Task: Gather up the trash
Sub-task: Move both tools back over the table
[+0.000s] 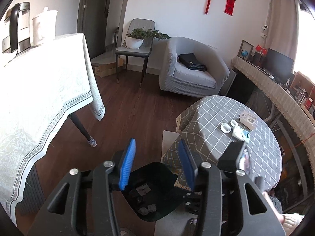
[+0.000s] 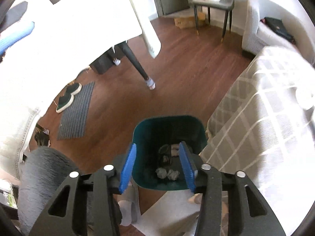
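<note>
A dark green trash bin (image 2: 167,124) stands on the wood floor beside the round checked table (image 2: 246,122). Crumpled grey paper balls (image 2: 167,174) and dark scraps lie inside it. My right gripper (image 2: 157,149) is open and empty, hovering above the bin. My left gripper (image 1: 156,145) is open and empty, also above the bin (image 1: 155,177), with paper balls (image 1: 147,209) visible at its bottom. On the checked table (image 1: 216,118) lie a crumpled white-blue wrapper (image 1: 241,133), white lids (image 1: 226,127) and a small card (image 1: 248,119).
A table with a white cloth (image 1: 39,90) stands left, its leg (image 1: 82,125) on the floor. A grey armchair (image 1: 193,66) and a chair with a plant (image 1: 135,39) are behind. A grey mat (image 2: 76,112) and slippers (image 2: 69,96) lie left.
</note>
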